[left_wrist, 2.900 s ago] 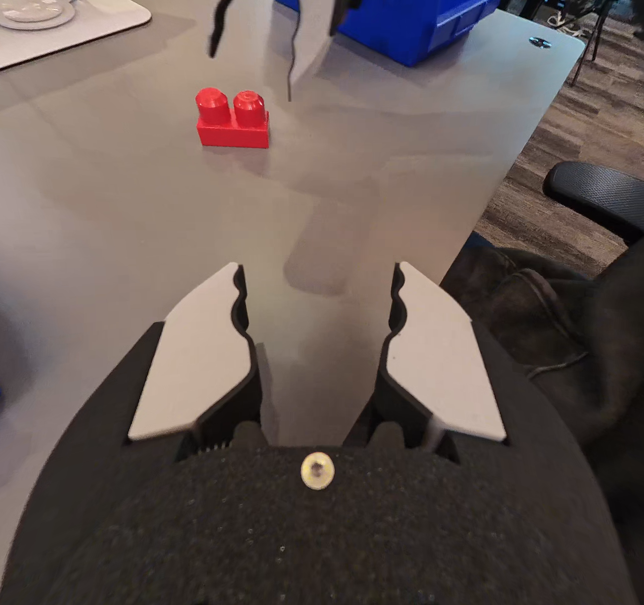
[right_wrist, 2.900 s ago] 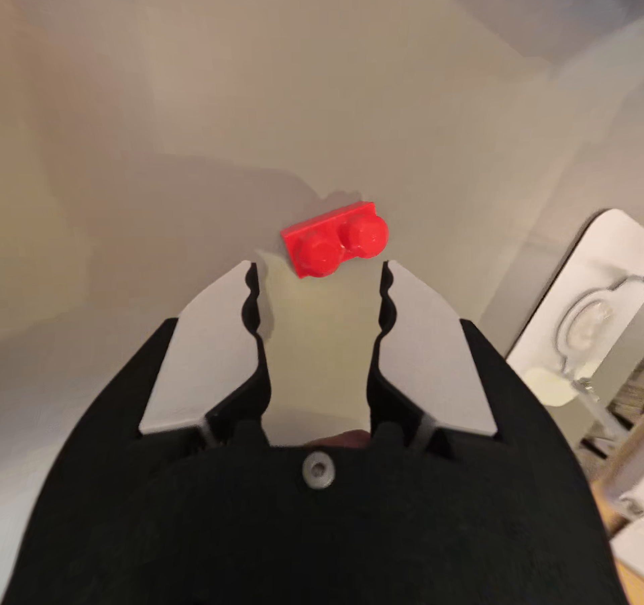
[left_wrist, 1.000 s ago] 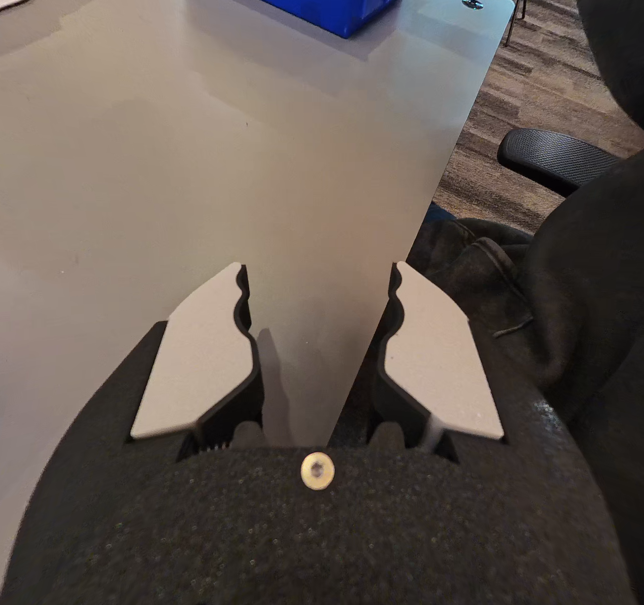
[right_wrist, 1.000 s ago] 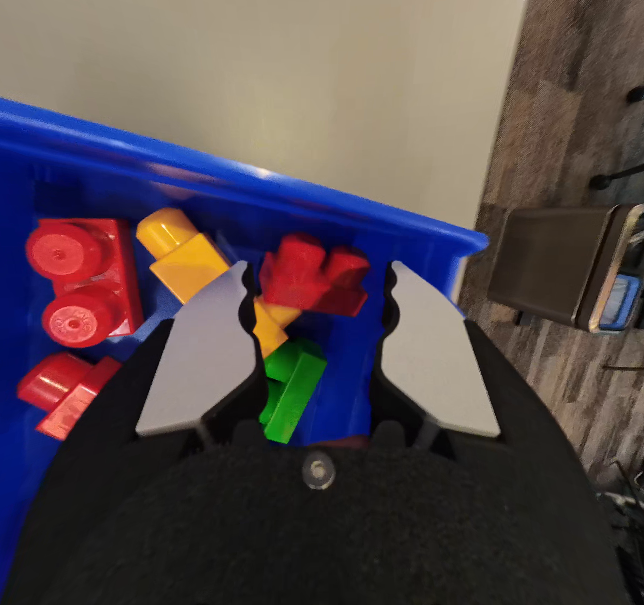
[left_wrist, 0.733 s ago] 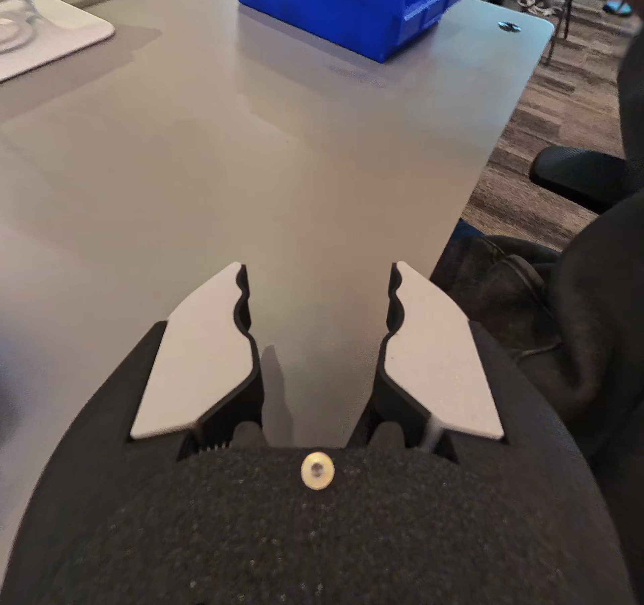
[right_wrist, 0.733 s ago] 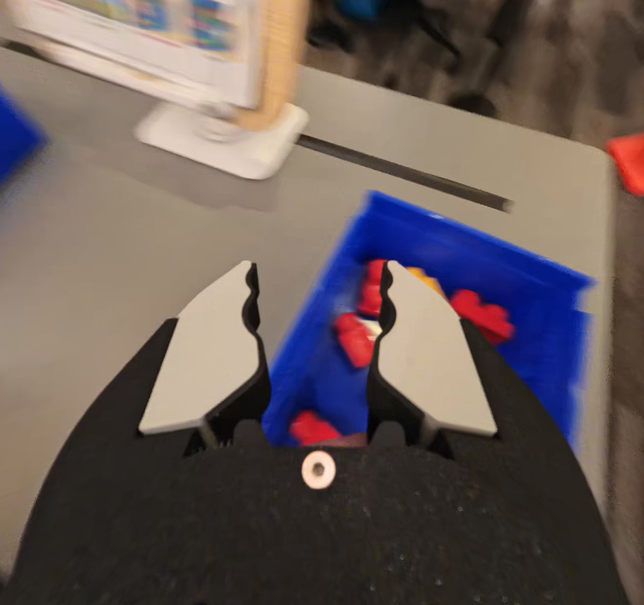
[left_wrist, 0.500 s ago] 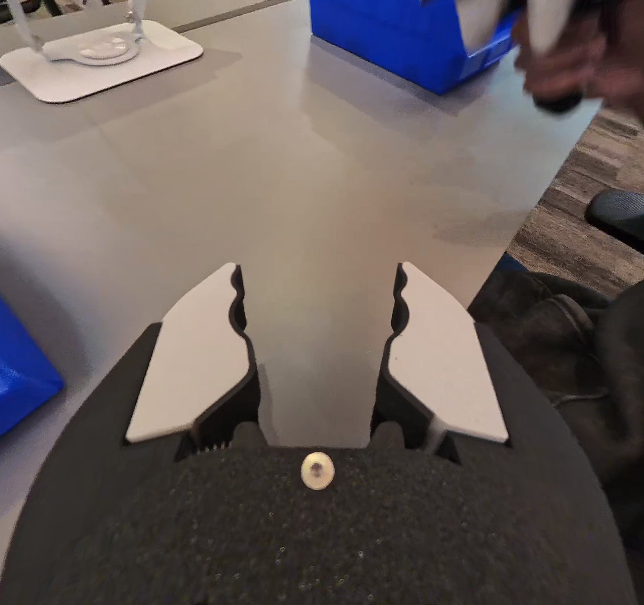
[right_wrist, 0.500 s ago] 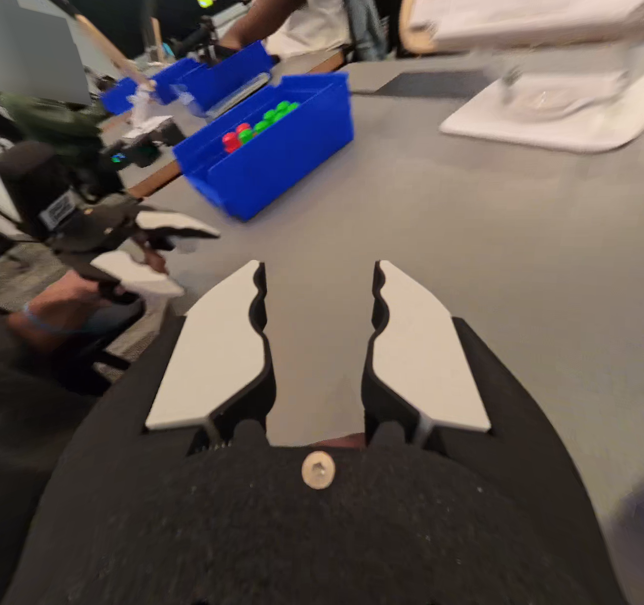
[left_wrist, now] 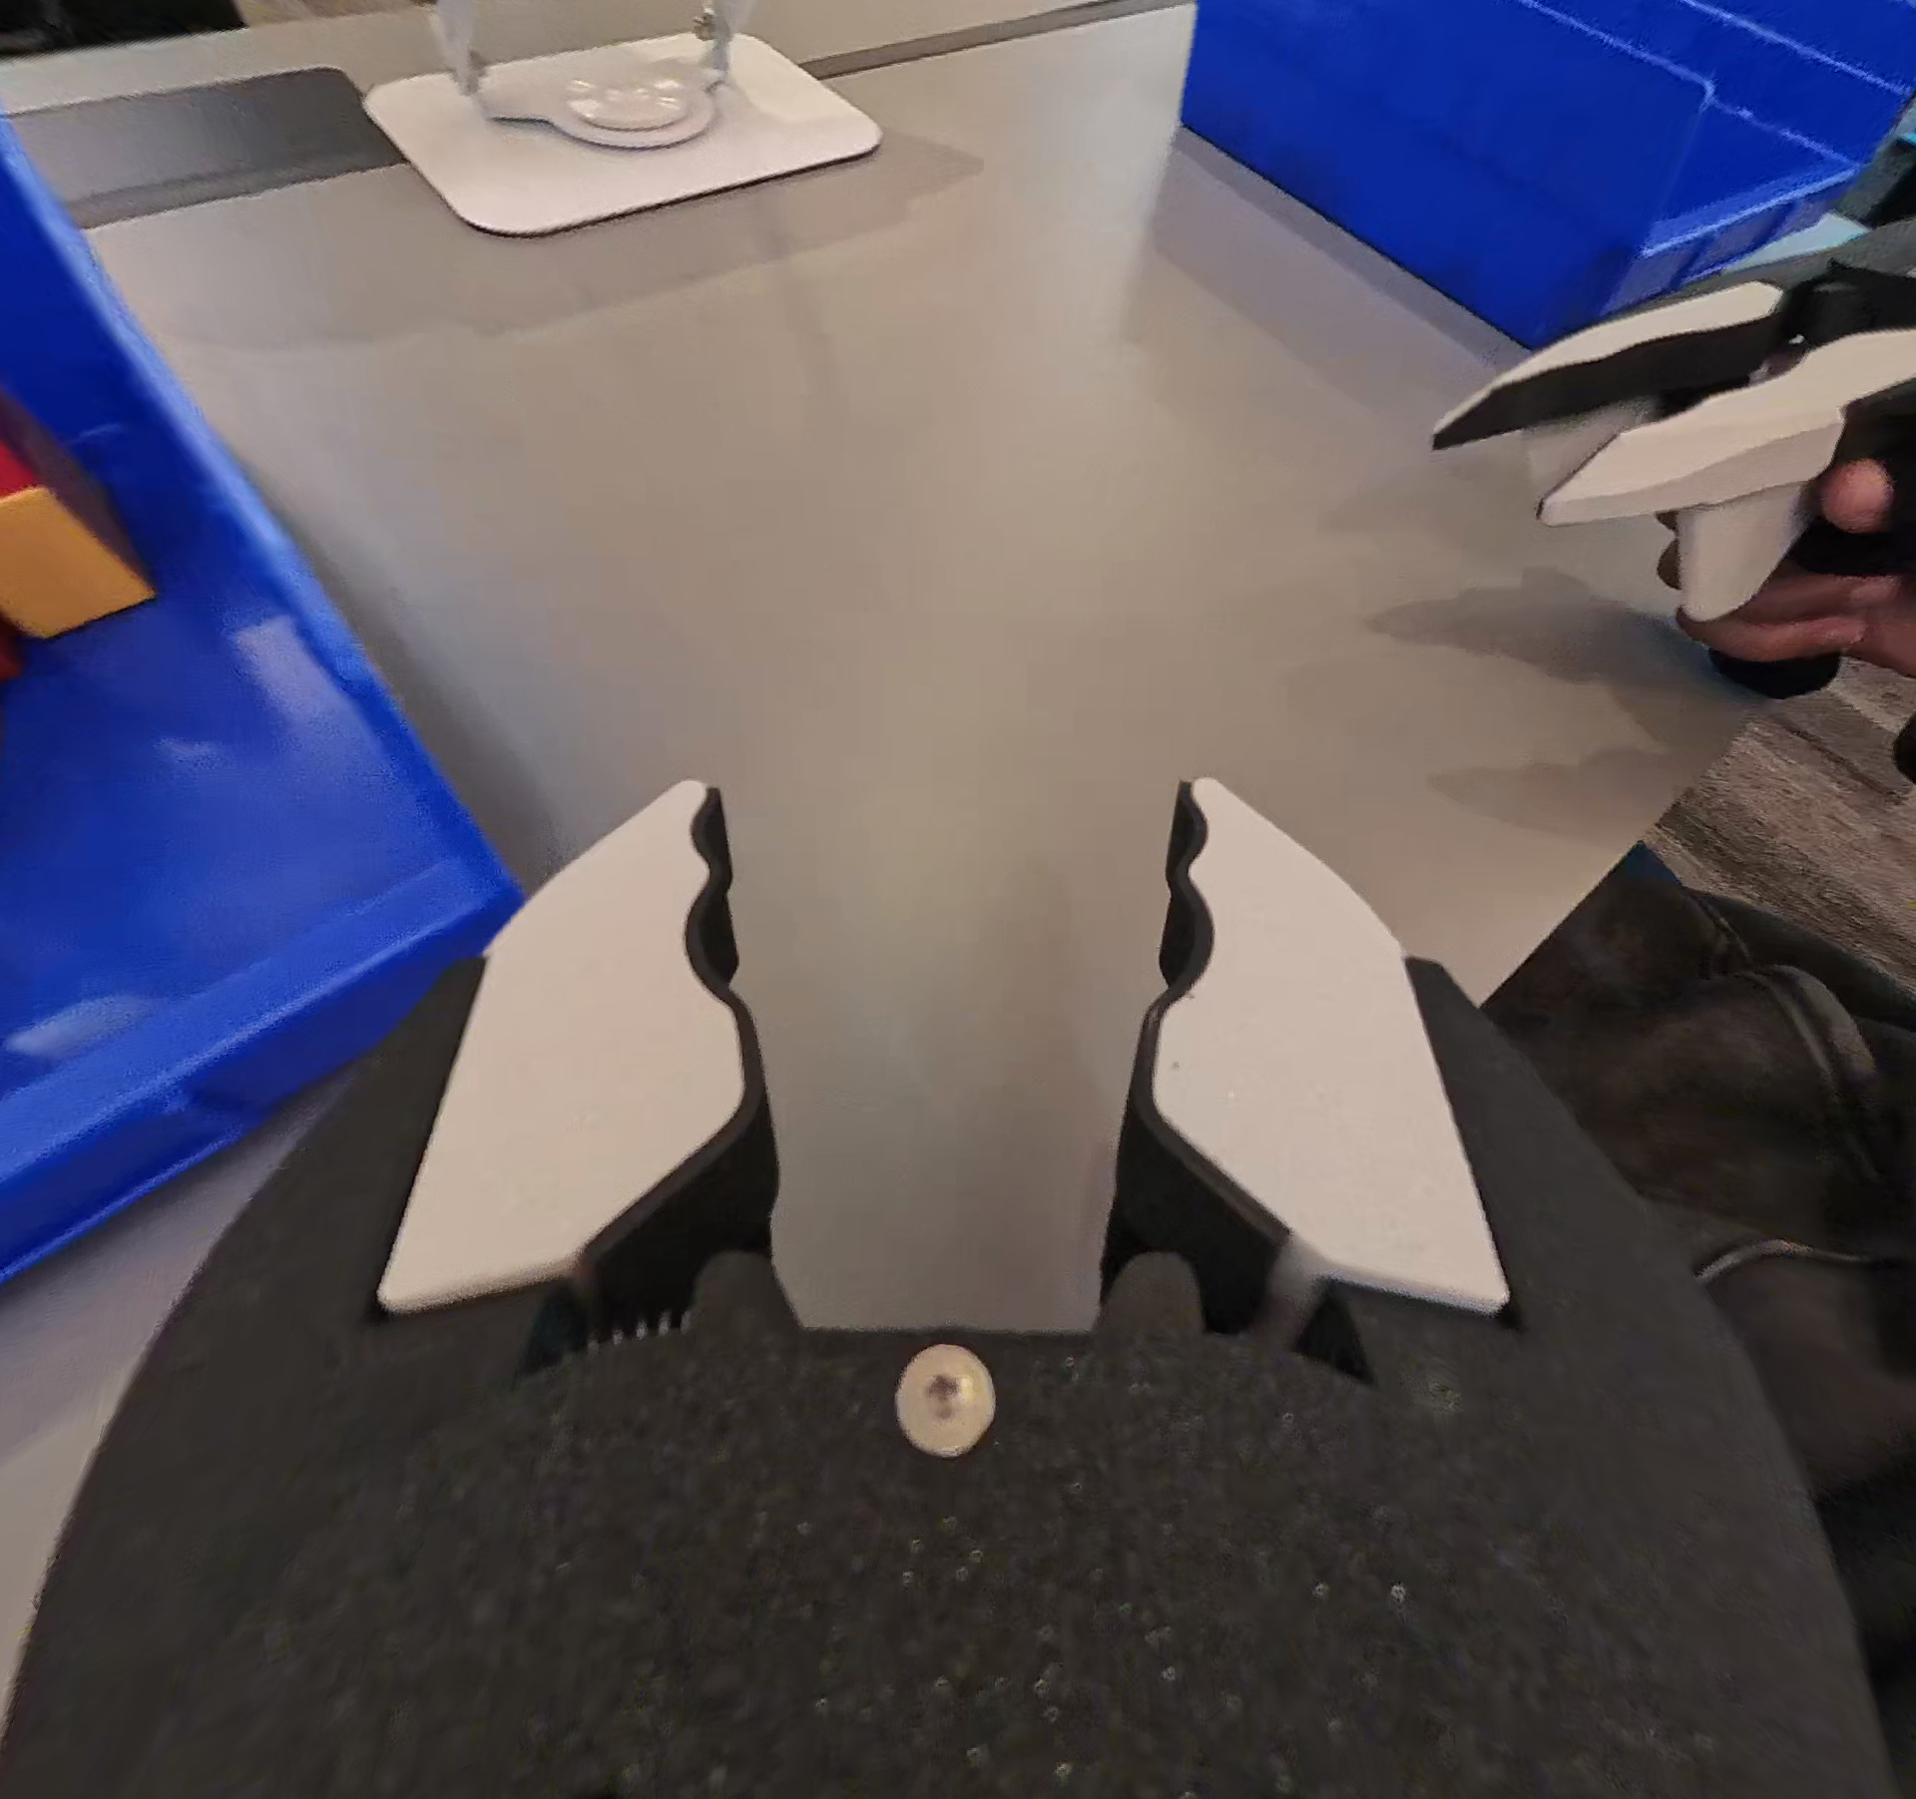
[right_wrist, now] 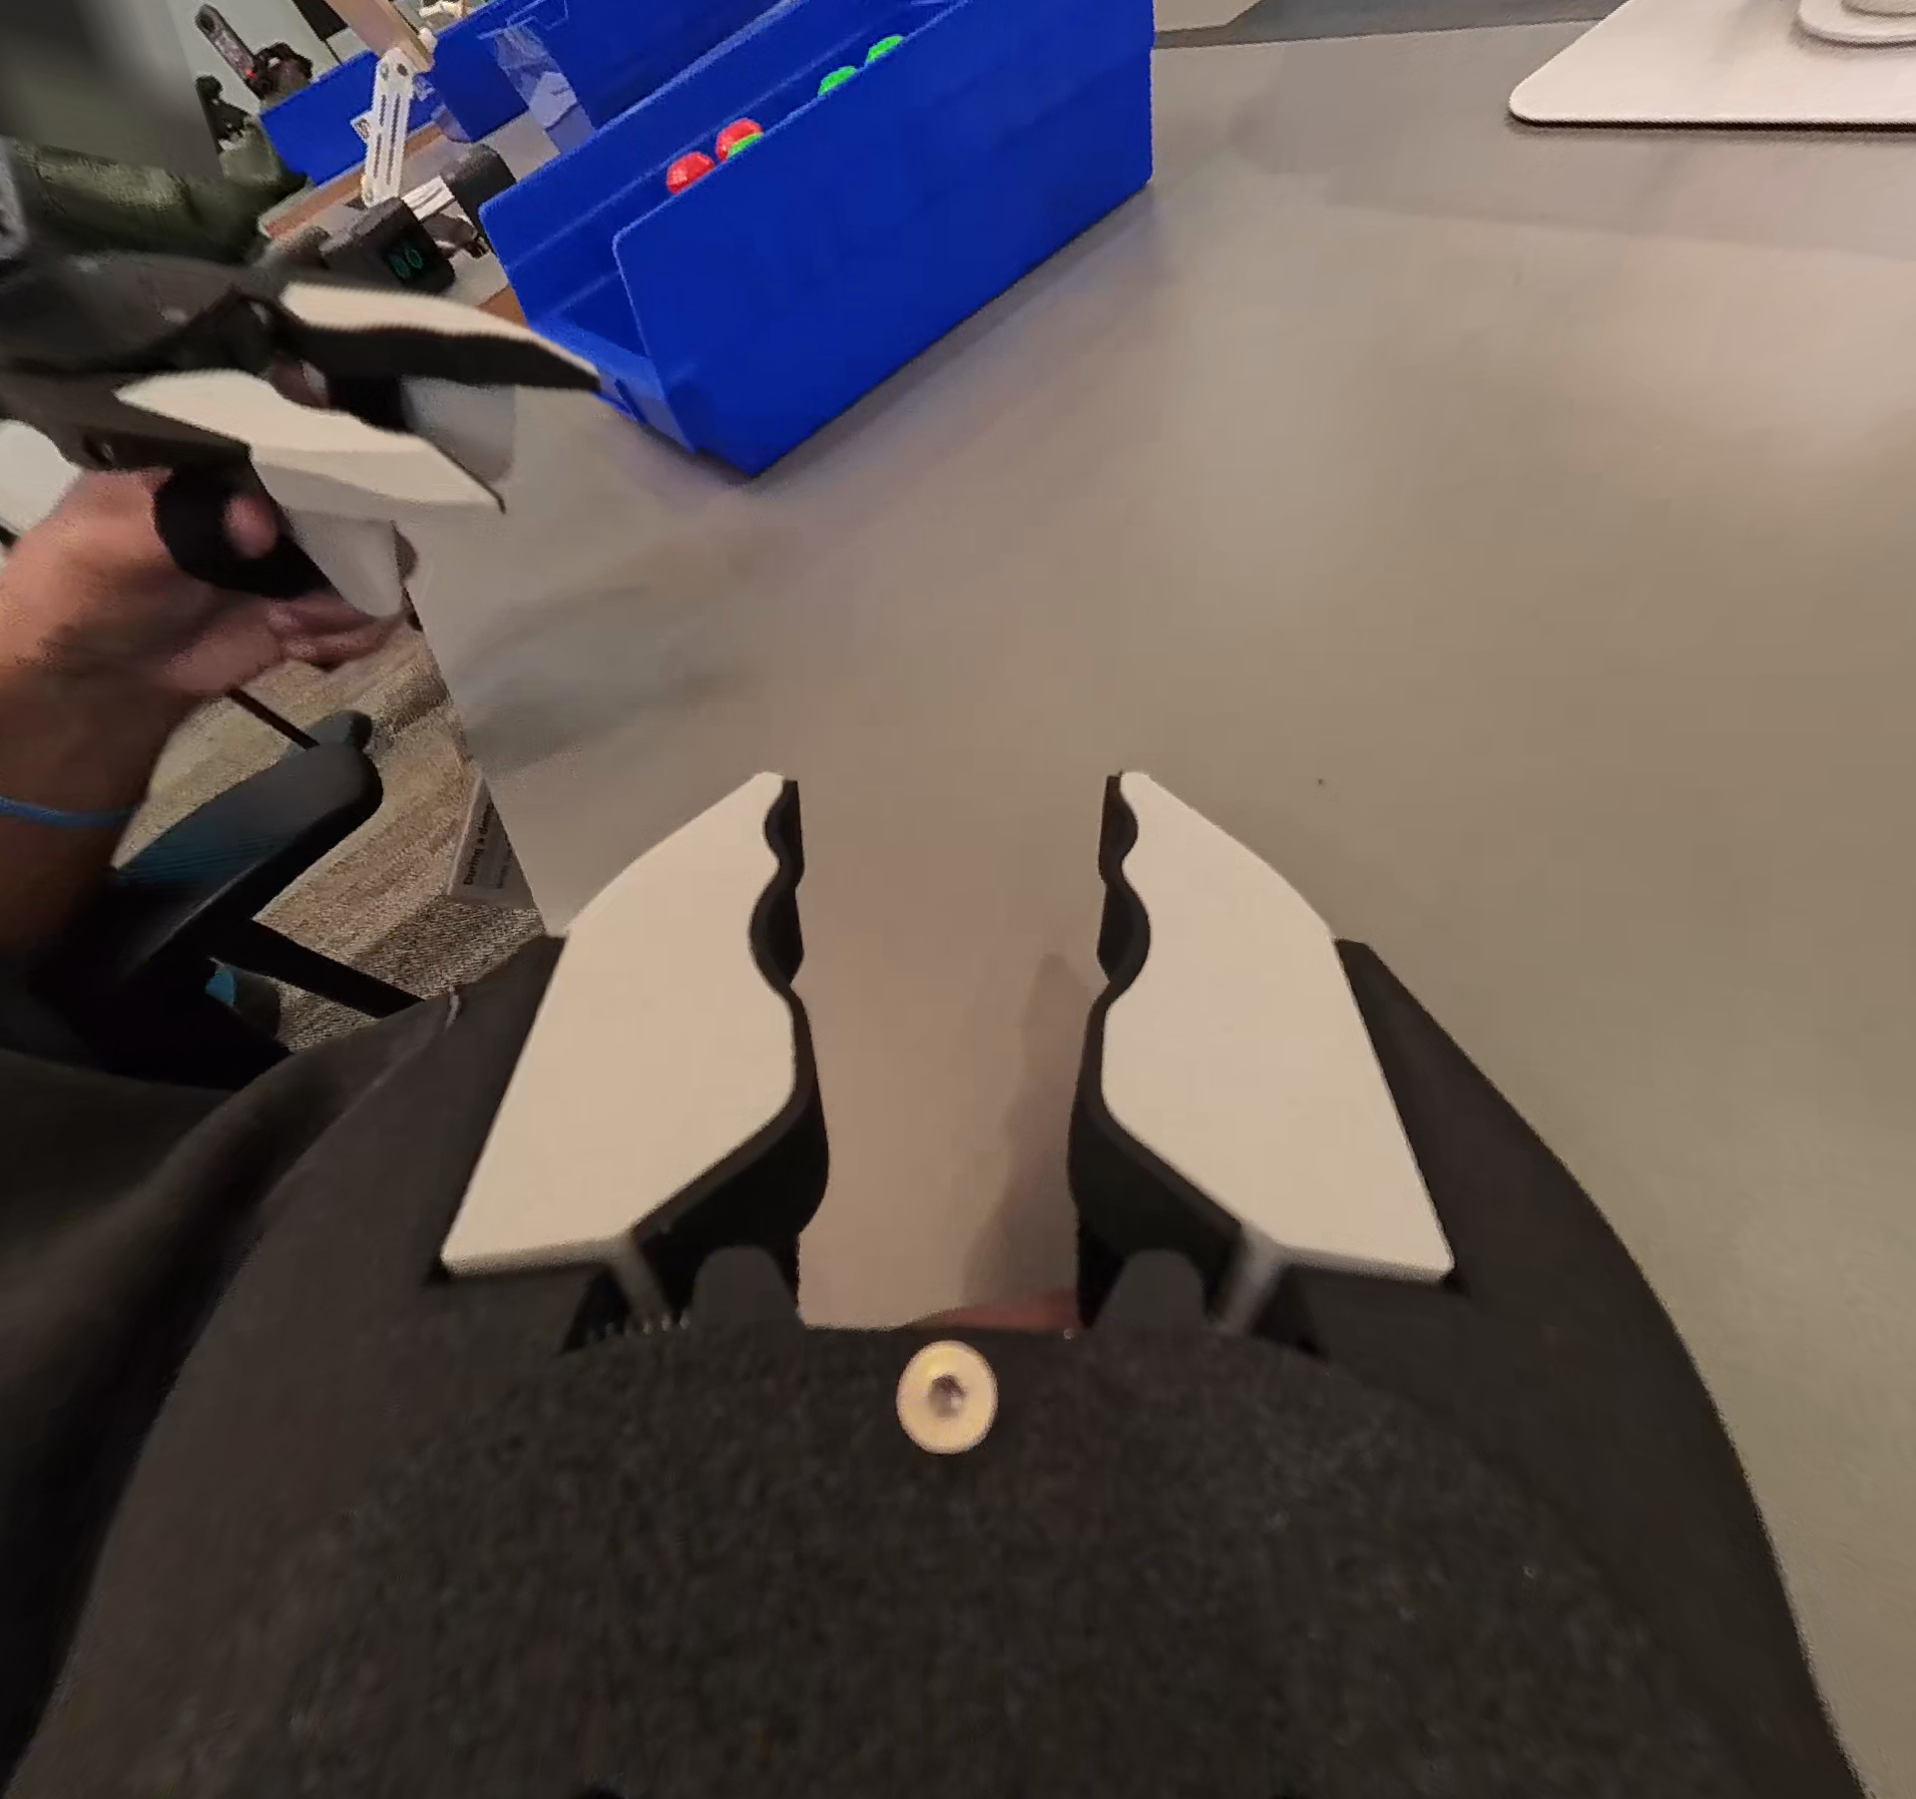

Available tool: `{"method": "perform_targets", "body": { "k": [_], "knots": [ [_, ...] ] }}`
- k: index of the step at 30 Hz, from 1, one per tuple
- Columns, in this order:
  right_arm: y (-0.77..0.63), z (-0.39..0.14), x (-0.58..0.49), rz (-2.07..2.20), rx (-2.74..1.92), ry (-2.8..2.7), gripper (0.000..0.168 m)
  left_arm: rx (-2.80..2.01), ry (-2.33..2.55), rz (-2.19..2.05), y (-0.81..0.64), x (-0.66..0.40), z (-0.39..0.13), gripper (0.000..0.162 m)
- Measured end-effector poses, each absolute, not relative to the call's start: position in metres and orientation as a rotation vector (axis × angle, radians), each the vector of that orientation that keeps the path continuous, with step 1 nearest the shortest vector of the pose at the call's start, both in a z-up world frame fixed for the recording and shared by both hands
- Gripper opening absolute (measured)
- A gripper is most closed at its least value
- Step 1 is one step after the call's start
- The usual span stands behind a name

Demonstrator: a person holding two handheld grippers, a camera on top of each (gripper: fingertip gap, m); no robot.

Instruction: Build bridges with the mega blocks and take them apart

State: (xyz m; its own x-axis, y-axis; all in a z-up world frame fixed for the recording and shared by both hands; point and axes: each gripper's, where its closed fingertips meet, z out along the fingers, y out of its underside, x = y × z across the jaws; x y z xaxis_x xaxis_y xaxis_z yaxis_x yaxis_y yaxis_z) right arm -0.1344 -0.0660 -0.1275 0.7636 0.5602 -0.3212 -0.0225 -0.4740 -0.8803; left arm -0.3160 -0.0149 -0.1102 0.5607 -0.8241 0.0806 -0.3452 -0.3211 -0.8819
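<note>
My left gripper point(left_wrist: 949, 796) is open and empty, low over the bare grey table point(left_wrist: 933, 505). My right gripper point(right_wrist: 949, 785) is open and empty too, over the same table. Each shows in the other's view, held by a hand: the right gripper point(left_wrist: 1493, 479) at the right edge, the left gripper point(right_wrist: 544, 443) at the left. A blue bin point(left_wrist: 259, 868) at the left holds a yellow block point(left_wrist: 62, 557) and a red one. In the right wrist view that bin point(right_wrist: 881, 225) shows red blocks point(right_wrist: 689, 168) and green blocks point(right_wrist: 840, 80). No block lies on the table.
A second blue bin point(left_wrist: 1503, 111) stands at the back right. A white stand base point(left_wrist: 622, 132) sits at the back of the table, also seen in the right wrist view point(right_wrist: 1711, 60). More blue bins point(right_wrist: 643, 18) stand beyond. A chair point(right_wrist: 259, 816) is off the table's edge.
The red block that lay on the table is gone; my right gripper passed over a bin of blocks. Both grippers have since swung round to face the table, open throughout.
</note>
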Motion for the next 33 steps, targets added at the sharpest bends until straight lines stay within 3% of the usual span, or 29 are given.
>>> {"method": "perform_targets", "body": {
  "k": [7,10,18,27,33],
  "knots": [
    [-0.067,-0.131,-0.144,0.729,-1.951,-0.475,0.053,-1.899,0.828,-0.459,0.048,-0.371,-0.038,0.078],
    [-0.067,-0.132,-0.15,0.755,-1.954,-0.502,0.052,-1.981,0.784,-0.242,0.105,-0.396,-0.031,0.073],
    [-0.07,-0.128,-0.153,0.789,-1.937,-0.519,0.049,-2.329,0.686,-0.114,0.211,-0.416,-0.102,0.068],
    [-0.072,-0.128,-0.157,0.81,-1.94,-0.548,0.048,-2.463,0.712,-0.005,0.229,-0.426,-0.136,0.064],
    [-0.075,-0.13,-0.16,0.812,-1.952,-0.569,0.047,-2.565,0.772,0.027,0.224,-0.427,-0.155,0.043]
  ]
}}
